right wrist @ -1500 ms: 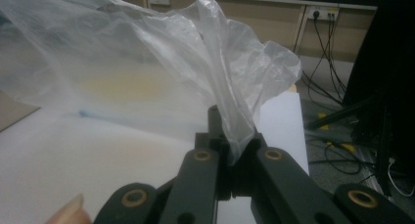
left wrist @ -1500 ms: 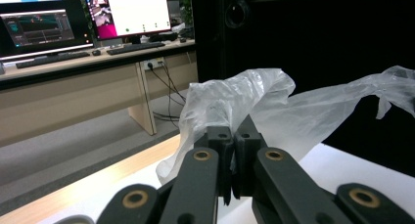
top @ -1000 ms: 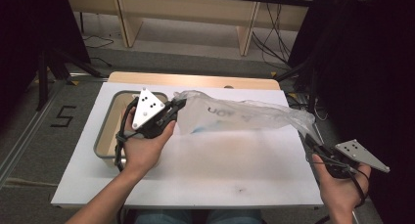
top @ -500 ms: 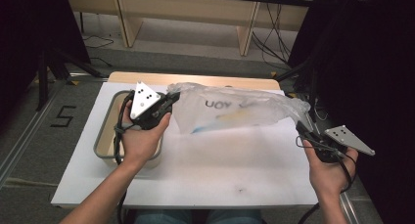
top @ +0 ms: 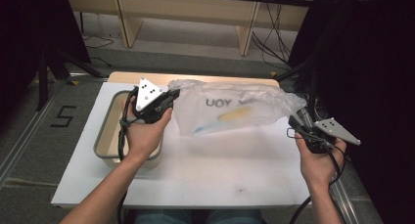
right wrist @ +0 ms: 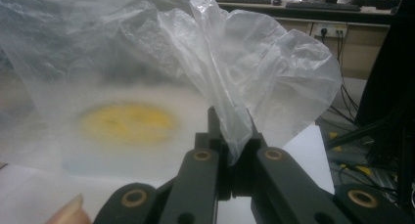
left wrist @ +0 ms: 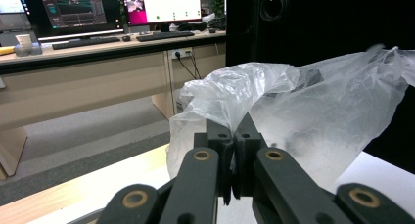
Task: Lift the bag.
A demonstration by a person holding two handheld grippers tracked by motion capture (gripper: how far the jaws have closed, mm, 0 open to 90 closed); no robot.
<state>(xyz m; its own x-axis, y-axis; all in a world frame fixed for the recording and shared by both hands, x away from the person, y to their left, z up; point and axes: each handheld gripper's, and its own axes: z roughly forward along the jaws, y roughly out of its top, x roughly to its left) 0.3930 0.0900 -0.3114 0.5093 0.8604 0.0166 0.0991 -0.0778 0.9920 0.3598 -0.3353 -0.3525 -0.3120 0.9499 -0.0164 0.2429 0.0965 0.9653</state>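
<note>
Left gripper (top: 172,94): its jaws are closed tight on one end of the plastic bag (top: 235,111); in the left gripper view (left wrist: 234,136) the film bunches up right out of the pinched black tips. The person's left hand (top: 142,131) wraps the body from below, and the grey three-cornered plate sits on top.

Right gripper (top: 292,120): clamped on the opposite end of the bag; in the right gripper view (right wrist: 234,131) a twisted tuft of film rises from between the closed tips. The right hand (top: 318,160) holds it near the table's right edge.

Plastic bag: clear and crinkled, stretched between the two grippers over the back half of the white table (top: 195,175); from above, its lower edge hangs close to the tabletop, and whether it touches cannot be told. Dark lettering shows through the film, reversed.

Inside the bag: a yellow thing (top: 235,114), blurred; in the right gripper view (right wrist: 127,122) it is a soft yellow oval behind the film. A thin blue streak (top: 203,130) lies near the bag's lower left corner.

Tray (top: 105,136): a shallow beige bin with a grey rim at the table's left side, under and behind the left hand.

Background: wooden desks (left wrist: 73,87) with monitors (left wrist: 73,11) and keyboards across the floor, seen in the left gripper view.
</note>
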